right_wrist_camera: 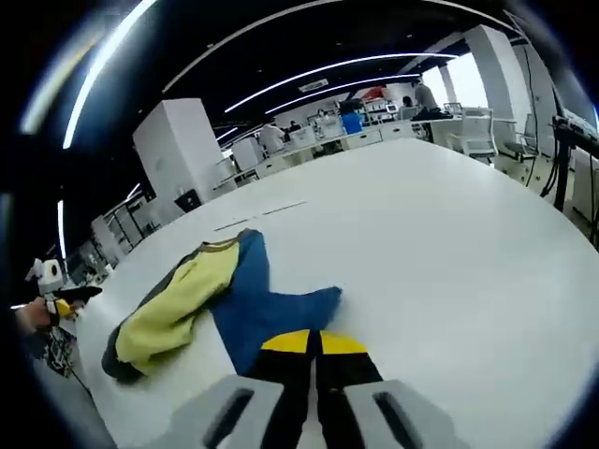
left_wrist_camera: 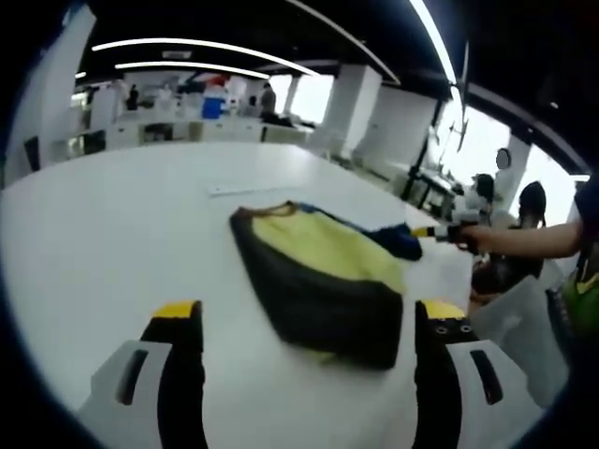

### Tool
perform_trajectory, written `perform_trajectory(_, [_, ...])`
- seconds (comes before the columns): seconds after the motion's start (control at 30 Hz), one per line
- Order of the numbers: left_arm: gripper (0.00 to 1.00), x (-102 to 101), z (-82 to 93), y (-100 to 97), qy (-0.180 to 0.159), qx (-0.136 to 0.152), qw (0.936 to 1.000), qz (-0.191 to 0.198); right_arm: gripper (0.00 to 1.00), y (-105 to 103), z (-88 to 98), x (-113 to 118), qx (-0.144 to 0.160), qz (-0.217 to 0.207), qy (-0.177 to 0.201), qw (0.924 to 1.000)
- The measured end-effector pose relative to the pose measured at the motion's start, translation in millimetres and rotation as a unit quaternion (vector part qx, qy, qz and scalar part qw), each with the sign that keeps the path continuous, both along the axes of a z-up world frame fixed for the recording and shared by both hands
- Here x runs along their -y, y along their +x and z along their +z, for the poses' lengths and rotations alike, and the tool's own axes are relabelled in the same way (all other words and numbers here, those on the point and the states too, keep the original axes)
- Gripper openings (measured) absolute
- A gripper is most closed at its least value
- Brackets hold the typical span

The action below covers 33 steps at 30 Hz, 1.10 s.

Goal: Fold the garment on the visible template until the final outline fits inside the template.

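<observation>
Big white tabletop stretching away into an open office, light strips running overhead, white pillars and desks far back. A thin pale line, perhaps tape, lies on the tabletop beyond the cloth, toward the far edge.

On that surface, the garment, bunched into a rough heap: yellow panel on top, dark grey along the near side, a blue piece poking out at the far end. In the left gripper view it sits toward the tabletop's right-hand edge, just ahead of the jaws. From the right gripper view the same garment is spread more: yellow sleeve-like strip with a dark edge on one side, blue body fanning out on the other, close to the near edge of the tabletop.

Left gripper now, fingers spread wide apart, yellow-tipped, one on each side of the heap's near end, nothing between them gripped.

Right gripper, fingers pressed together, yellow pads meeting right at the edge of the blue cloth; whether any fabric is pinched between them, I cannot tell.

Across the garment in the left gripper view, a person's arm reaches in from the right, holding the other gripper at the blue end.
</observation>
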<state>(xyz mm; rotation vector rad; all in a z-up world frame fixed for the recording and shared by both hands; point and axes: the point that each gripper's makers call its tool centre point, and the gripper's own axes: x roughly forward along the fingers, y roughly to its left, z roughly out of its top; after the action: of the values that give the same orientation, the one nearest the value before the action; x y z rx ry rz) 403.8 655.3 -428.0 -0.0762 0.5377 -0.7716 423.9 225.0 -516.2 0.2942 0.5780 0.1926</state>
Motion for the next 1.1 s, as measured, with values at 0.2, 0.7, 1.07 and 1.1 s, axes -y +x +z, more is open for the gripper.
perform_trajectory(0.2, [0.90,-1.3,0.5,0.6,-0.001,0.000,1.0000,0.001,0.00,-1.7,-8.2,-0.6,-0.008,0.011,-0.024,0.9996])
perform_trajectory(0.7, [0.89,-4.2,-2.3,-0.6,-0.003,-0.003,1.0000,0.005,0.23,3.3,1.2,2.0,0.009,0.030,-0.091,0.9953])
perform_trajectory(1.07, [0.89,-1.2,-1.1,0.5,-0.007,-0.002,1.0000,0.003,0.17,32.2,21.3,-43.1,0.035,0.107,-0.155,0.9815])
perform_trajectory(1.1, [0.89,-1.3,-0.9,0.7,-0.007,-0.001,1.0000,0.003,0.13,32.2,19.4,-45.6,0.031,0.113,-0.161,0.9800])
